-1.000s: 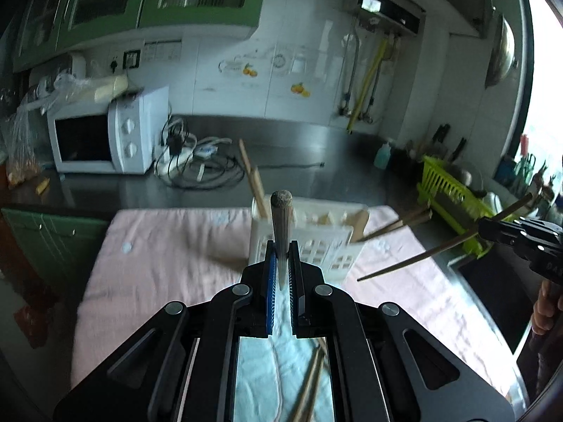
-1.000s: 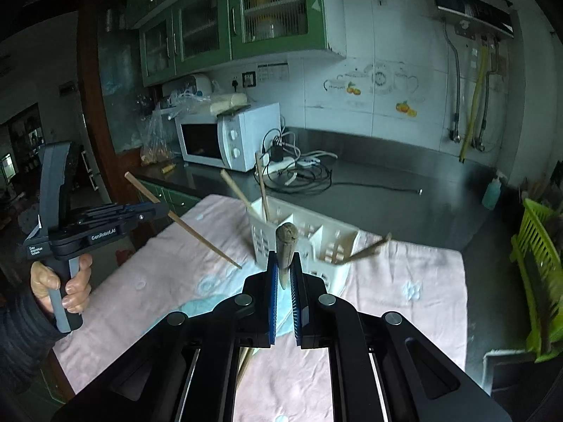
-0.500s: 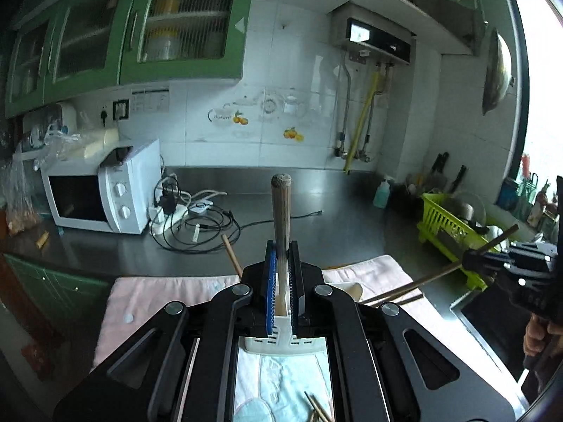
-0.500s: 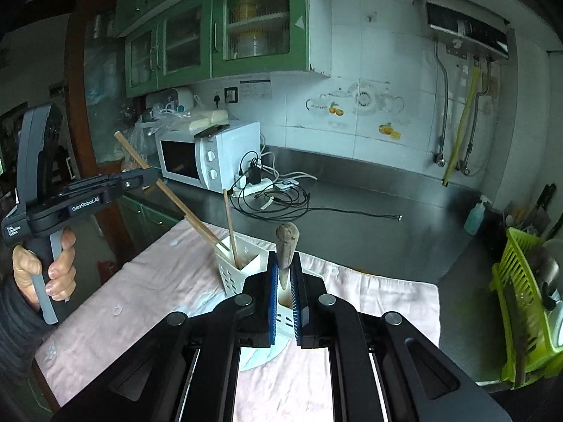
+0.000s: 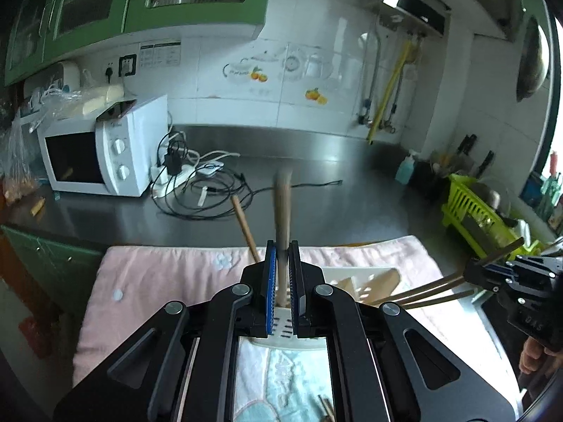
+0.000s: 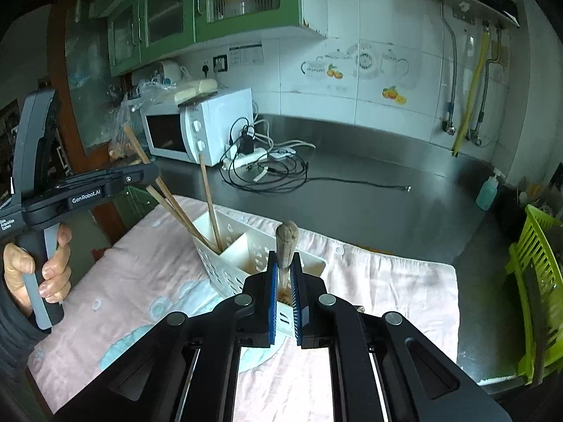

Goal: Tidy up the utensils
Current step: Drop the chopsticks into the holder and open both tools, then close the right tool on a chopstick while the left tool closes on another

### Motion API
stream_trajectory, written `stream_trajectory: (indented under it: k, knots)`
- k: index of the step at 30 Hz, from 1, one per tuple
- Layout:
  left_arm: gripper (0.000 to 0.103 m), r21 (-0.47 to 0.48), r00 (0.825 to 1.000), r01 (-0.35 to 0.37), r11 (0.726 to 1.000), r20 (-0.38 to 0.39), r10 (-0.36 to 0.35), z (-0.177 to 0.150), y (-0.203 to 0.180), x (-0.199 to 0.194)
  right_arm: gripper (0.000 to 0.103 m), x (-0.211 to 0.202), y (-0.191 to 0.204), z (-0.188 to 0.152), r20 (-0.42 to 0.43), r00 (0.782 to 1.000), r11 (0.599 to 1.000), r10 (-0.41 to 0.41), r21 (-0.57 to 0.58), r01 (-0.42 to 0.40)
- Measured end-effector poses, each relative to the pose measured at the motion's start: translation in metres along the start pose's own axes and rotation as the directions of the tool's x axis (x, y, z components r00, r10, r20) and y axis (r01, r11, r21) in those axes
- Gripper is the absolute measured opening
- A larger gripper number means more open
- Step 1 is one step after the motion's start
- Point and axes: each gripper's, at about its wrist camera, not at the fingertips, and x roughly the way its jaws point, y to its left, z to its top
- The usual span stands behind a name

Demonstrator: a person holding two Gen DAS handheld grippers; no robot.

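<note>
A pink cloth (image 6: 387, 281) is covering the steel counter (image 6: 369, 193); both grippers (image 5: 282, 263) (image 6: 285, 270) are clamping chopsticks (image 6: 169, 197) over the caddy (image 6: 225, 267).

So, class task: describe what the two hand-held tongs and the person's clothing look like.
Both tongs, left and right, are matt black with blue ribbed pads and silver round screws. The left tongs' side reads "GenRobot.AI", above a grey handle. A dark sleeve covers the wrist.

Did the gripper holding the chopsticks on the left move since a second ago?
Yes. The left gripper with its wooden chopsticks moved toward the white plastic utensil caddy; the chopstick tips now reach into its left compartment.
</note>
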Motion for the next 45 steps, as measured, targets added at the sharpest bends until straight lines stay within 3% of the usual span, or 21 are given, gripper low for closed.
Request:
stream_trajectory:
  k: [2,3,4,6,8,12,14,17,19,24,33,38,40,45]
  knots:
    - [0.009,0.009,1.0,-0.012,1.0,-0.004,0.012,-0.003,0.0,0.001,0.014,0.0,-0.001,-0.002,0.002,1.0,1.0,0.002,0.002,-0.002]
    - [0.01,0.017,1.0,-0.02,1.0,-0.002,0.02,-0.003,0.0,0.0,0.024,-0.001,-0.001,-0.001,0.005,1.0,1.0,0.002,0.002,-0.002]
    - [0.013,0.025,1.0,-0.02,1.0,0.001,0.02,-0.004,-0.002,-0.001,0.026,-0.002,0.0,0.0,0.012,1.0,1.0,-0.003,0.0,0.003]
    - [0.025,0.036,1.0,-0.028,0.999,0.011,0.028,-0.005,-0.004,-0.007,0.029,-0.008,0.001,0.0,0.025,1.0,1.0,-0.014,-0.008,0.014]
    - [0.053,0.047,0.998,-0.049,0.998,0.031,0.047,-0.007,-0.009,-0.017,0.036,-0.019,0.002,-0.001,0.046,0.999,1.0,-0.015,0.0,0.015]
    - [0.071,0.06,0.995,-0.07,0.996,0.074,0.065,-0.016,-0.016,-0.046,0.044,-0.044,0.009,-0.01,0.082,0.996,1.0,-0.027,-0.007,0.028]
    - [0.086,0.044,0.993,-0.075,0.996,0.095,0.071,-0.025,-0.015,-0.062,0.05,-0.058,0.015,-0.022,0.091,0.996,1.0,-0.016,-0.003,0.017]
    - [0.096,0.033,0.989,-0.093,0.995,0.117,0.089,-0.043,-0.013,-0.086,0.054,-0.075,0.025,-0.047,0.095,0.995,1.0,-0.007,-0.001,0.007]
    - [0.098,0.021,0.989,-0.092,0.996,0.114,0.089,-0.057,-0.01,-0.099,0.062,-0.084,0.031,-0.067,0.09,0.996,1.0,0.001,0.014,-0.002]
    - [0.098,0.013,0.989,-0.09,0.996,0.118,0.088,-0.103,-0.004,-0.13,0.067,-0.094,0.05,-0.118,0.065,0.998,1.0,0.009,0.024,-0.011]
    - [0.098,0.005,0.995,-0.087,0.996,0.042,0.087,-0.191,0.009,-0.15,0.067,-0.08,0.099,-0.207,-0.038,0.999,1.0,-0.02,-0.024,0.019]
    - [0.098,-0.026,0.993,-0.109,0.994,0.03,0.11,-0.226,0.019,-0.156,0.053,-0.062,0.116,-0.245,-0.121,0.993,1.0,-0.001,-0.018,-0.001]
    - [0.098,-0.031,0.994,-0.106,0.994,0.005,0.106,-0.234,0.021,-0.156,0.042,-0.056,0.118,-0.256,-0.148,0.989,1.0,0.021,0.01,-0.02]
    - [0.098,-0.025,0.992,-0.122,0.992,-0.046,0.121,-0.25,0.027,-0.154,0.027,-0.043,0.12,-0.264,-0.176,0.984,0.999,0.022,0.03,-0.017]
